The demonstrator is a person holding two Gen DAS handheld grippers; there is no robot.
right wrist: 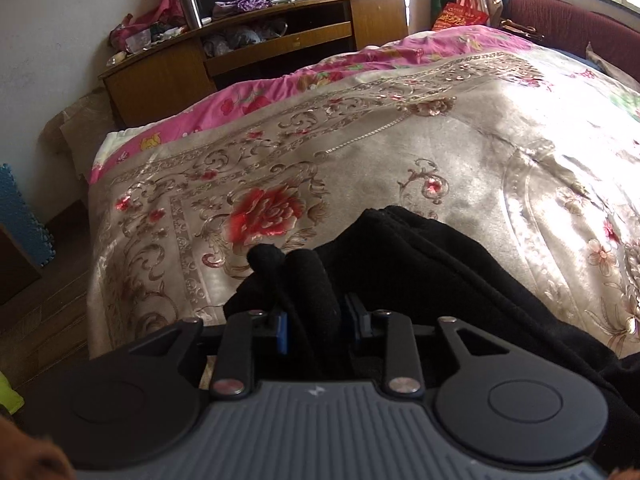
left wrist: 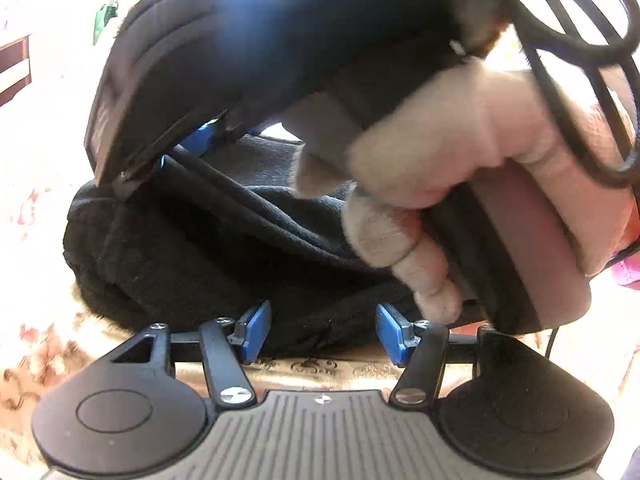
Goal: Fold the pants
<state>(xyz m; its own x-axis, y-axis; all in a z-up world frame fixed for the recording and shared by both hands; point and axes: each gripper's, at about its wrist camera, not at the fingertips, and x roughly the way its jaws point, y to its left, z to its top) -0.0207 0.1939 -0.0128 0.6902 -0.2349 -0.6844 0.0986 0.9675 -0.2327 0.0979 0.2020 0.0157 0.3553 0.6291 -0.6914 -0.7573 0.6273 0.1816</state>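
The black pants (left wrist: 224, 248) lie bunched on the bed, on a flowered blanket (right wrist: 360, 152), in a thick heap already doubled over itself. Seen from the left wrist, the heap sits straight ahead of the left gripper (left wrist: 322, 334), its near edge running across the gap between the two blue pads. The jaws stand apart with the cloth between them, and the pads do not look to be pressing it, so this gripper is released. Above and beyond it, the right gripper (left wrist: 176, 148) reaches down onto the far part of the heap, carried by a gloved hand (left wrist: 460, 152) at the upper right.

From the right wrist, the right gripper (right wrist: 316, 328) has a rolled fold of the black cloth and a cord (right wrist: 296, 320) running up between its pads. The jaws are narrowly parted; whether the pads actually bite the cloth cannot be made out.

The cloth looks like fleece: soft, thick, limp and light, not fragile, with a grippy nap. It will likely sag and slump when lifted, and layers may cling and drag together. The best hold is probably a firm edge such as a hem or the waistband, taking all layers well into the jaws rather than pinching a single ply.
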